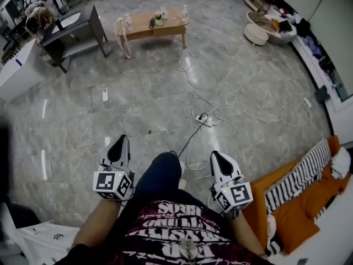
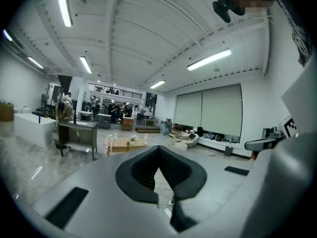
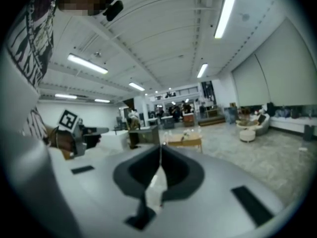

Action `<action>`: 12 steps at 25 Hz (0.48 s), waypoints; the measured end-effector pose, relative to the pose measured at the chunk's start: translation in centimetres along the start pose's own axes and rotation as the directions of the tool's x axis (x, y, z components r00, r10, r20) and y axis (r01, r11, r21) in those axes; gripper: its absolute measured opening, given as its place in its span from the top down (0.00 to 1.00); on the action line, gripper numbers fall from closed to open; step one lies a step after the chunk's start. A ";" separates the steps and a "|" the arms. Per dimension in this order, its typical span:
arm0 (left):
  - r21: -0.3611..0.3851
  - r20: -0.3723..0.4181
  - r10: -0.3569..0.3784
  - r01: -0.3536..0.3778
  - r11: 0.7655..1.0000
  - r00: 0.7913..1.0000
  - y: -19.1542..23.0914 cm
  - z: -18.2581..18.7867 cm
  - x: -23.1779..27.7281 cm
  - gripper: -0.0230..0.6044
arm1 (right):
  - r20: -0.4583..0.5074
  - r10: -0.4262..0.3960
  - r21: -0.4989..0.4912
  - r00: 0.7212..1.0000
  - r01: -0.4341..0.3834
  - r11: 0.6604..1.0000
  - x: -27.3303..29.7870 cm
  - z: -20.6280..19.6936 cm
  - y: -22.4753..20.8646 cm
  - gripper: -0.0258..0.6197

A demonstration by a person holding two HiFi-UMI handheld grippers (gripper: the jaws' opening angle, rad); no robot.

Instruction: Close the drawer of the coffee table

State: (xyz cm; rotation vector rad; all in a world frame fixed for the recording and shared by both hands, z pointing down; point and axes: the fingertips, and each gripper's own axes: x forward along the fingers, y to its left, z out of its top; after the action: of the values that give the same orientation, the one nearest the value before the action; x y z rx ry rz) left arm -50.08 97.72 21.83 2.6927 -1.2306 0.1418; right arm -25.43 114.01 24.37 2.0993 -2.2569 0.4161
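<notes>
The wooden coffee table (image 1: 153, 28) stands far across the room, with bottles and a small flower pot on top; it shows small in the left gripper view (image 2: 125, 144) and the right gripper view (image 3: 184, 143). Its drawer is too distant to make out. My left gripper (image 1: 118, 145) is held low in front of me, shut and empty, its tips meeting (image 2: 158, 148). My right gripper (image 1: 216, 156) is beside it, also shut with nothing between its tips (image 3: 160, 146). Both point roughly level toward the table.
White cables and a power strip (image 1: 203, 118) lie on the marble floor between me and the table. A dark desk (image 1: 74, 33) stands left of the table. An orange sofa with a striped cloth (image 1: 306, 189) is at my right. Round poufs (image 1: 259, 29) sit far right.
</notes>
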 end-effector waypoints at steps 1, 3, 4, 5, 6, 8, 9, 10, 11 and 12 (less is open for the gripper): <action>0.008 0.002 0.016 -0.016 1.000 1.000 0.0 0.1 -0.1 0.93 | 0.002 0.002 0.009 1.000 -0.002 1.000 0.0 0.1 -0.4 0.91; 0.036 0.015 0.031 -0.031 0.999 0.999 -0.4 0.5 -0.3 0.93 | 0.002 0.006 0.020 1.000 -0.006 1.000 0.1 0.1 -1.4 0.91; 0.047 0.021 0.036 -0.037 0.998 0.999 -0.5 0.7 -0.4 0.93 | -0.001 0.010 0.023 1.000 -0.010 1.000 0.4 0.1 -1.7 0.91; 0.052 0.024 0.042 -0.043 0.998 0.999 -0.4 0.8 -0.4 0.93 | -0.006 0.013 0.026 1.000 -0.013 1.000 0.7 0.1 -2.0 0.91; 0.049 0.024 0.050 -0.051 0.997 0.998 -0.2 0.8 -0.3 0.93 | -0.011 0.018 0.030 1.000 -0.018 0.999 1.1 0.1 -2.2 0.91; 0.037 0.017 0.065 -0.066 0.997 0.998 0.2 0.6 -0.3 0.93 | -0.022 0.033 0.035 0.999 -0.033 0.999 1.9 0.3 -2.2 0.91; 0.036 0.011 0.071 -0.071 0.997 0.997 0.3 0.5 -0.2 0.93 | -0.027 0.044 0.032 0.999 -0.043 0.999 2.2 0.5 -2.0 0.91; 0.040 0.004 0.075 -0.075 0.996 0.997 0.5 0.5 -0.1 0.93 | -0.032 0.055 0.027 0.998 -0.054 0.998 2.5 0.7 -1.8 0.91; 0.044 0.000 0.080 -0.080 0.996 0.997 0.8 0.5 0.1 0.93 | -0.038 0.066 0.021 0.997 -0.065 0.998 2.9 1.0 -1.5 0.91; 0.048 0.000 0.085 -0.085 0.995 0.996 1.2 0.8 0.4 0.93 | -0.046 0.078 0.017 0.996 -0.077 0.997 3.5 1.3 -1.1 0.91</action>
State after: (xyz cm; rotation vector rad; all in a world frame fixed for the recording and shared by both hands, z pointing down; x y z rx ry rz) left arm -50.70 96.54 21.24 2.6802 -1.3585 0.1882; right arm -24.45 110.30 24.04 1.9919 -2.3219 0.4814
